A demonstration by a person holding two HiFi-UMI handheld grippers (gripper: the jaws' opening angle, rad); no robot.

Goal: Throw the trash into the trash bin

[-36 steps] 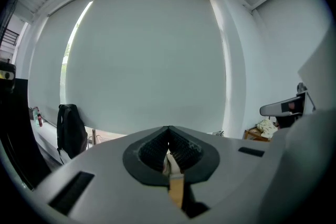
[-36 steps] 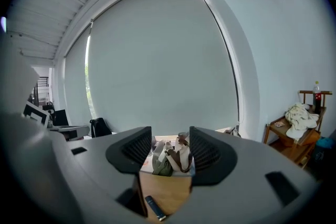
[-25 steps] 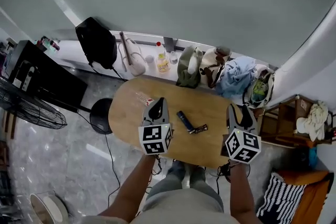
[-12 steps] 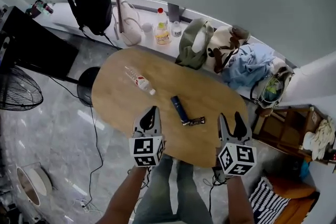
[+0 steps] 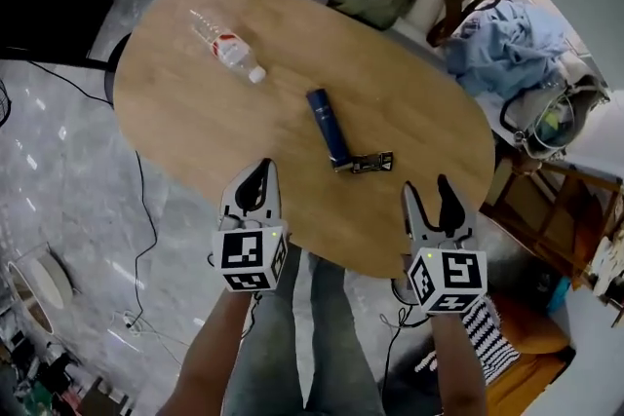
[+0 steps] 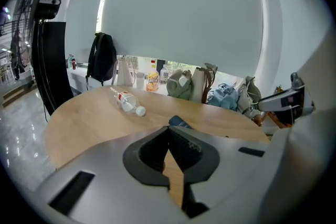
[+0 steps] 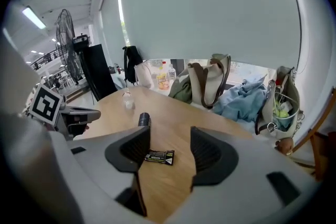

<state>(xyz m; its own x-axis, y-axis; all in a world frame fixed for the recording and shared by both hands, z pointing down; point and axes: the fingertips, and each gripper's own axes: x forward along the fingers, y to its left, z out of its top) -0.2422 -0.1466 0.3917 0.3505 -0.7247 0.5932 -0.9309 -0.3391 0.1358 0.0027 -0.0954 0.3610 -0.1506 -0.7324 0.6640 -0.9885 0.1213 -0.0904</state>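
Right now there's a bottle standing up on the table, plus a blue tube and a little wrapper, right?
Not quite. The bottle is lying on its side on the table, not standing up; the head view shows it. The blue tube and the little wrapper are on the table too.

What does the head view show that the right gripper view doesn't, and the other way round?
Only the head view: the person's legs, the marker cube on the right gripper, and the grey floor with a round white container. Only the right gripper view: the pale blind behind the table, and the right gripper's jaws standing apart, framing the dark wrapper. Both: the wooden table, the plastic bottle, the blue tube, the wrapper and the left gripper.
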